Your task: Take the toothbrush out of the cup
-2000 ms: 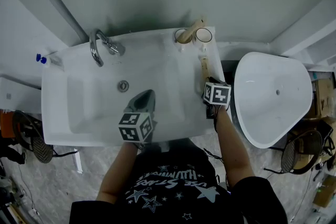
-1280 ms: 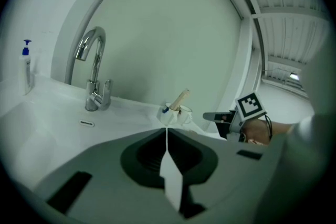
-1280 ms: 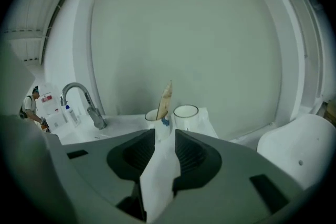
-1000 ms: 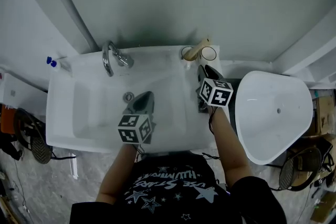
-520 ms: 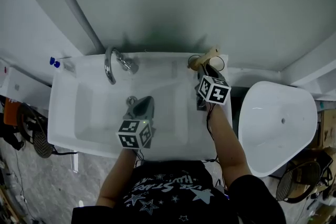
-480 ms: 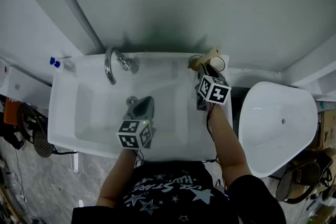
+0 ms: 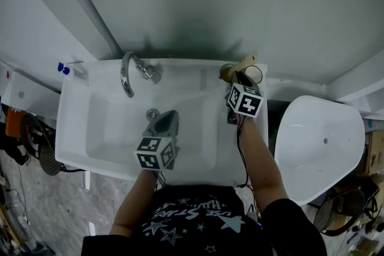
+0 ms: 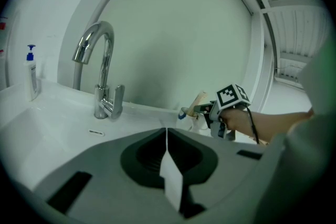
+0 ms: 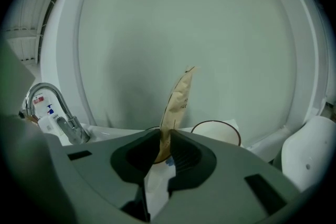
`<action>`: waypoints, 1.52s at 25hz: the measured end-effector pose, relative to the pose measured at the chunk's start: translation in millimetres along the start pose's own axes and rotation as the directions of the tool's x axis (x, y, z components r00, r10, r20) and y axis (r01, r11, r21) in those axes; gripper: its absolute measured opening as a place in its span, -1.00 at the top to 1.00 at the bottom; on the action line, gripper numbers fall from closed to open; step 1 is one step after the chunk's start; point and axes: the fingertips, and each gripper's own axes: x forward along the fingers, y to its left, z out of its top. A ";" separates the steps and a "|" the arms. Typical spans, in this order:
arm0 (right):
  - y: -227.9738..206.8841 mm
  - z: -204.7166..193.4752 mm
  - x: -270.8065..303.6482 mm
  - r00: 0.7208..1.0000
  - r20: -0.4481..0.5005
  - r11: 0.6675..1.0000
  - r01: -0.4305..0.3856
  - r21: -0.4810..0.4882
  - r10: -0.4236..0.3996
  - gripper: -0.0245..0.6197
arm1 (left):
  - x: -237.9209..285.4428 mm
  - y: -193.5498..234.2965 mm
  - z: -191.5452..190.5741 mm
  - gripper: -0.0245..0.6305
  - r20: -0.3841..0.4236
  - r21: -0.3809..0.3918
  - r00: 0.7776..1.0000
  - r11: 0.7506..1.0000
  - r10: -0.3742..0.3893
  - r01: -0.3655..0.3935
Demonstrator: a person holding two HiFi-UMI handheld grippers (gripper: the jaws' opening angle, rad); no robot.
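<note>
A toothbrush in a tan paper sleeve (image 7: 245, 61) (image 9: 178, 97) leans out of the left of two cups (image 7: 227, 72) at the sink's back right corner. My right gripper (image 7: 237, 76) (image 9: 167, 136) reaches to it; its jaws have just been closing, and both pads press the sleeve's lower part. That cup is mostly hidden behind the jaws in the right gripper view. The second cup (image 7: 254, 74) (image 9: 215, 131) stands empty just to the right. My left gripper (image 7: 163, 120) (image 8: 166, 131) hovers over the basin, shut with nothing held.
A white sink (image 7: 78, 123) carries a chrome faucet (image 7: 129, 72) (image 8: 100, 76) at the back and a blue-topped bottle (image 7: 65, 69) (image 8: 32, 71) at its back left corner. A white toilet bowl (image 7: 321, 141) stands right of the sink. A wall rises close behind.
My right gripper moved from the sink's right rim back to the cups and closed on the toothbrush sleeve. The left gripper stayed over the basin.
</note>
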 end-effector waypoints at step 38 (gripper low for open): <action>32.1 57.2 -114.3 0.955 0.225 0.981 -0.189 -0.035 0.192 0.87 | -37.8 -16.1 6.9 0.86 0.052 0.048 0.996 0.996 -0.072 0.069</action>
